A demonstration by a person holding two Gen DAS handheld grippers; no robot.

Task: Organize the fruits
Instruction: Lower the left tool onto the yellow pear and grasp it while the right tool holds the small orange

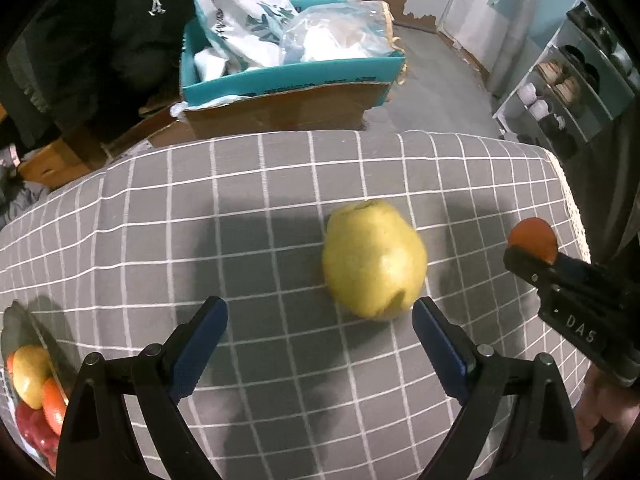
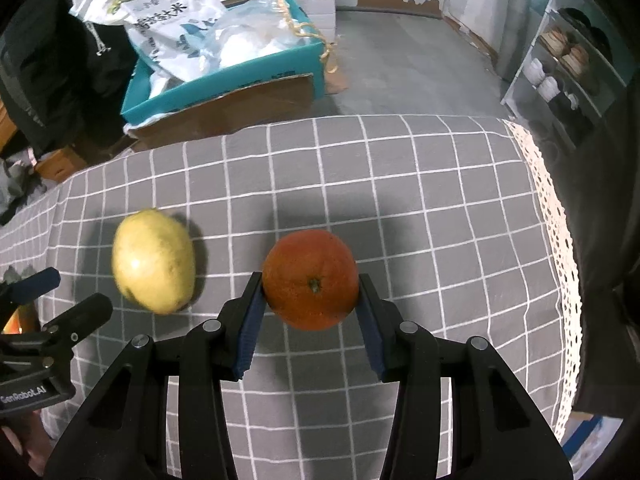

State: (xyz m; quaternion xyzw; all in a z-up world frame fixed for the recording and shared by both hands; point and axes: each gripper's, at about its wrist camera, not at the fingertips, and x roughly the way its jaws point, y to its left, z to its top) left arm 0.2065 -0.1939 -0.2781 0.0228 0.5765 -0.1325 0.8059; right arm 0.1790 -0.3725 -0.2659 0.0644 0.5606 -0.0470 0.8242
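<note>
I am holding the orange (image 2: 311,279) in my right hand-held gripper (image 2: 311,300), its blue ribbed pads clamped on either side of the fruit, stem end facing the camera. My left hand-held gripper (image 1: 320,316) is standing wide apart with nothing between its pads, the pear (image 1: 374,258) lying on the surface (image 1: 240,200) just ahead of it and slightly toward its right pad.

As for progress, I am judging the job partly done. At the lower left edge of the left view a container (image 1: 24,320) is already holding several fruits: a yellow one, an orange one and something red. I cannot make out the container's shape or what it is made of. Left to do: the orange I am carrying is not yet set down anywhere, and the pear is not yet picked up.

The orange is looking round, deep reddish-orange, with a finely dimpled rind and a small dark stem scar. The pear is a pale yellow-green, smooth-skinned and slightly speckled, bulging at one end, lying on its side. The surface is covered in a soft grey cloth with a white grid, trimmed with white lace along its right edge.
</note>
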